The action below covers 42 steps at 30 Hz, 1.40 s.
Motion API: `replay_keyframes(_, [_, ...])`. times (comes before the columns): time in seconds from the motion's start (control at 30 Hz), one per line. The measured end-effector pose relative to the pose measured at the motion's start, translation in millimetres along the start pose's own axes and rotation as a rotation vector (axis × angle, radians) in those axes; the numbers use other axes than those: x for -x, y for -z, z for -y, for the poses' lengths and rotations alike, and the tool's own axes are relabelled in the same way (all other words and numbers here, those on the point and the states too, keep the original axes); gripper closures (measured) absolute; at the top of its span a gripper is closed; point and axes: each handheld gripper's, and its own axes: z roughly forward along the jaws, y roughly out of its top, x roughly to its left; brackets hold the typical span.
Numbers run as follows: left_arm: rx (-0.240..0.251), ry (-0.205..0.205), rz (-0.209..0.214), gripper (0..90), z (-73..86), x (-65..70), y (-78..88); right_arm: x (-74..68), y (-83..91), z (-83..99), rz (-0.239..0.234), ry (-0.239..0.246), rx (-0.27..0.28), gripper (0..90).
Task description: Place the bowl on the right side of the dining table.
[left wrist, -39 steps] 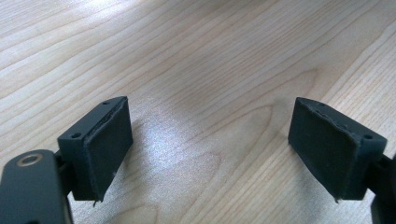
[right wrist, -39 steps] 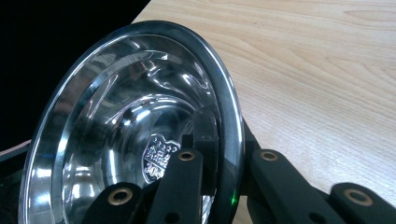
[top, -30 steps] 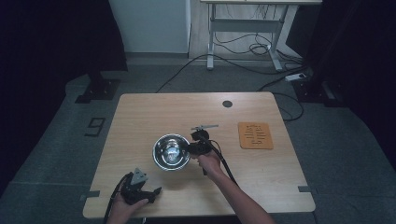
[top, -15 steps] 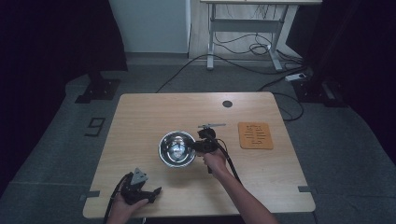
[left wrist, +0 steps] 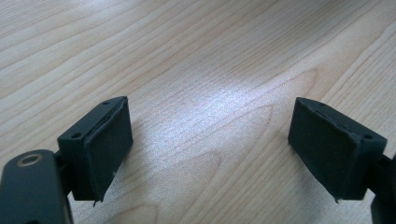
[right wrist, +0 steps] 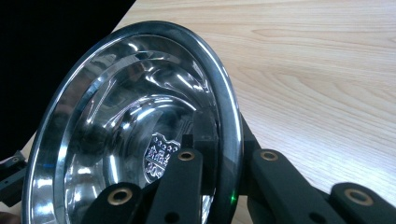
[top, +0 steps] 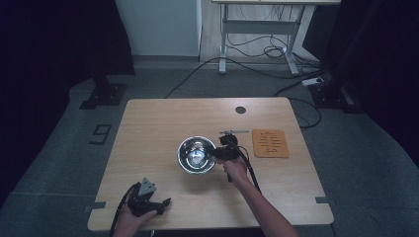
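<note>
**Steel bowl gripped by its rim at mid-table**

The right gripper (top: pixel 223 153) is clamped on the rim of a shiny steel bowl (top: pixel 196 154), one jaw inside the rim and one outside, as the right gripper view shows close up: there the bowl (right wrist: pixel 140 121) stands tilted on edge in front of the camera, a stamped emblem visible at its bottom. The high view places the bowl near the middle of the wooden table (top: pixel 163 123), with an orange card (top: pixel 270 143) toward the right edge and a thin grey strip (top: pixel 234 132) just behind the gripper. The left gripper (top: pixel 147 201) rests near the front left corner; its own view shows the jaws spread wide over bare wood, nothing between them. Against the frames from a second ago, bowl and right gripper have shifted rightward across the table, while the left gripper has kept its place.
</note>
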Motion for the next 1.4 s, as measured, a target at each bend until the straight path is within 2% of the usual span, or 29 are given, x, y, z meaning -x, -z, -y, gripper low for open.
replay_keyframes(0.13, [-0.001,-0.001,0.0,13.3,0.0,0.0,0.0,11.8,6.9,0.8,0.012,-0.023,0.01,85.9])
replay_keyframes(0.8, [-0.001,-0.001,0.0,13.3,0.0,0.0,0.0,43.5,32.9,-4.2,0.07,-0.061,0.042,85.8])
replay_keyframes(1.2, [-0.001,-0.001,0.0,13.3,0.0,-0.1,0.0,71.5,48.3,-5.9,0.105,-0.122,0.062,85.8])
replay_keyframes(1.4, [-0.001,-0.001,0.0,13.3,0.0,-0.1,0.0,83.3,53.8,-5.1,0.106,-0.152,0.074,85.5])
